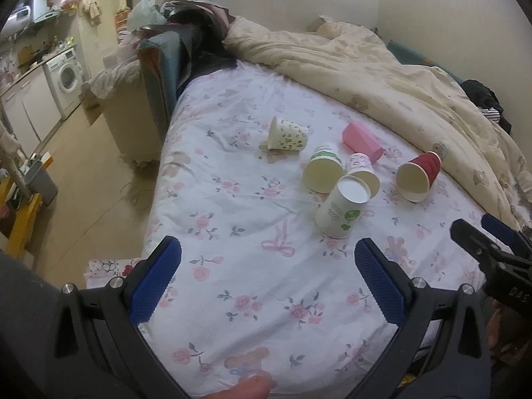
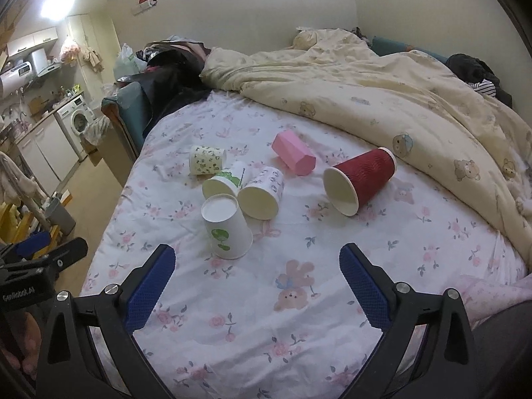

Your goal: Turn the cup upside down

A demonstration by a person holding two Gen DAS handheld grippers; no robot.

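Note:
Several paper cups are on the floral bed sheet (image 1: 252,266). A white cup with green print (image 1: 344,207) (image 2: 226,229) stands upside down, nearest my grippers. Behind it lie on their sides a green-and-white cup (image 1: 324,169) (image 2: 224,183), a small patterned cup (image 1: 362,171) (image 2: 262,194), a red ribbed cup (image 1: 419,174) (image 2: 360,181), a pink cup (image 1: 362,141) (image 2: 294,154) and a yellow floral cup (image 1: 287,133) (image 2: 206,160). My left gripper (image 1: 267,259) is open and empty, short of the cups. My right gripper (image 2: 257,266) is open and empty, just short of the upside-down cup.
A cream quilt (image 1: 382,73) (image 2: 382,93) is bunched along the far and right side of the bed. Dark clothes (image 1: 199,33) pile at the headboard. The bed's left edge drops to the floor, with a washing machine (image 1: 65,76) and a grey bin (image 1: 41,181) beyond.

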